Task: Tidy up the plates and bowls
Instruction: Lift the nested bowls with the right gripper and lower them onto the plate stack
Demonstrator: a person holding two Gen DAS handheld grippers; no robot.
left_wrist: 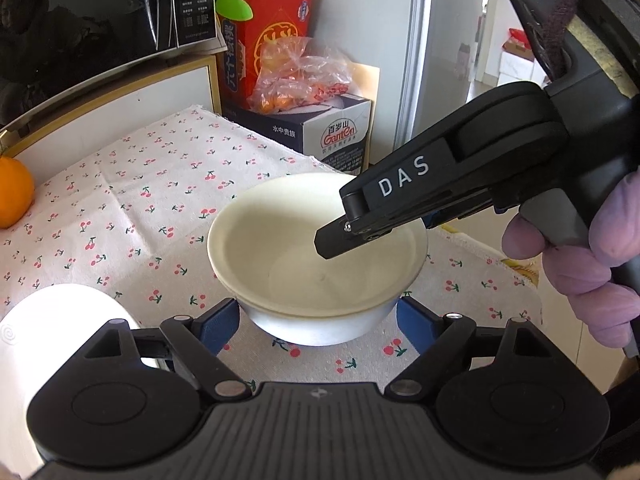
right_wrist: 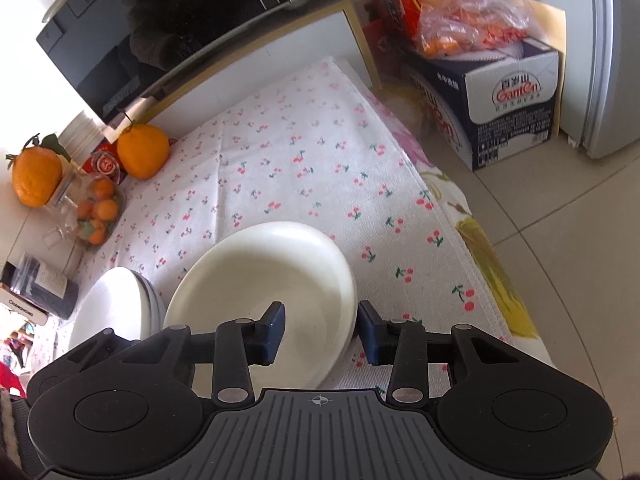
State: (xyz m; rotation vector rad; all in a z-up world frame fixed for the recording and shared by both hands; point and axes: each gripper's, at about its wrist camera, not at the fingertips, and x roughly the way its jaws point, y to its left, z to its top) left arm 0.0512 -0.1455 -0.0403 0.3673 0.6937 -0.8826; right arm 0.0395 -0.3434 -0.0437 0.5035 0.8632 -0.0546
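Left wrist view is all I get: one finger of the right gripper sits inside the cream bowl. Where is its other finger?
Observer: Outside the rim. In the right wrist view the right gripper straddles the cream bowl wall, with a gap showing at the inner pad.
Operator: Is the white plate at my lower left a single one?
Observer: No. The right wrist view shows a stack of plates beside the bowl.
Operator: Any fruit besides my orange?
Observer: Yes, a second orange with leaves further left.
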